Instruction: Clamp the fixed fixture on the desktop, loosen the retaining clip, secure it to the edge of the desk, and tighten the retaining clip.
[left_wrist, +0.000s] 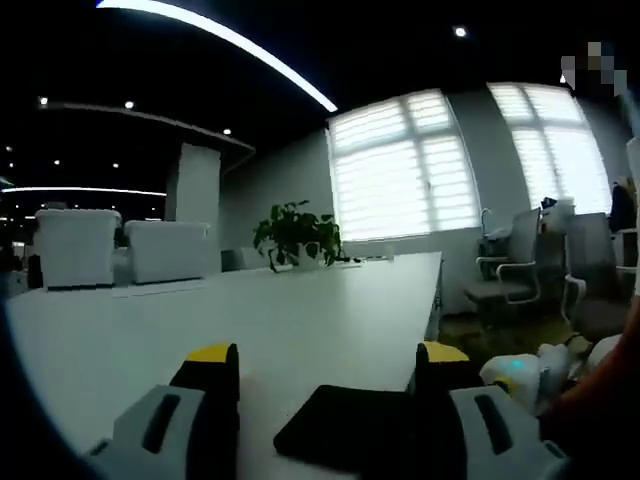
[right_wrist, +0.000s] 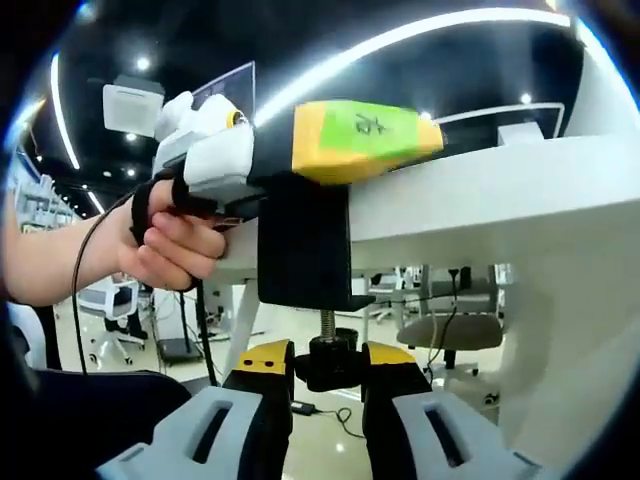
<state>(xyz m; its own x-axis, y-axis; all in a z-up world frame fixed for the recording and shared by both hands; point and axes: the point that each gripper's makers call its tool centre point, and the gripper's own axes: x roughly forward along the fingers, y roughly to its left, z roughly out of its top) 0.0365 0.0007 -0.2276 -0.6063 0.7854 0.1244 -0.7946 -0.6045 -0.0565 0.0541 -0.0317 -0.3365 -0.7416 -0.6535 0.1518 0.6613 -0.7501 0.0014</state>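
In the right gripper view, the right gripper points up from under the desk, and its two yellow-tipped jaws are closed on the round black knob at the bottom of the clamp's screw. The black clamp hangs on the edge of the white desk, with its lower arm under the desk top. Just past it, a hand holds the left gripper from the left, and that gripper lies on top of the clamp; I cannot tell from here if it is squeezing. In the left gripper view, the flat black top of the clamp sits on the desk between the two jaws, which look close on each side of it, so it seems to be held. The step now looks like tightening the screw. To do it well, keep the top hand still, keep the jaws snug on the knob, and turn slowly until the clamp does not wobble. I count one clamp, one knob, one screw, two grippers and one desk. Far off there is one plant, two white sofa chairs and several office chairs.
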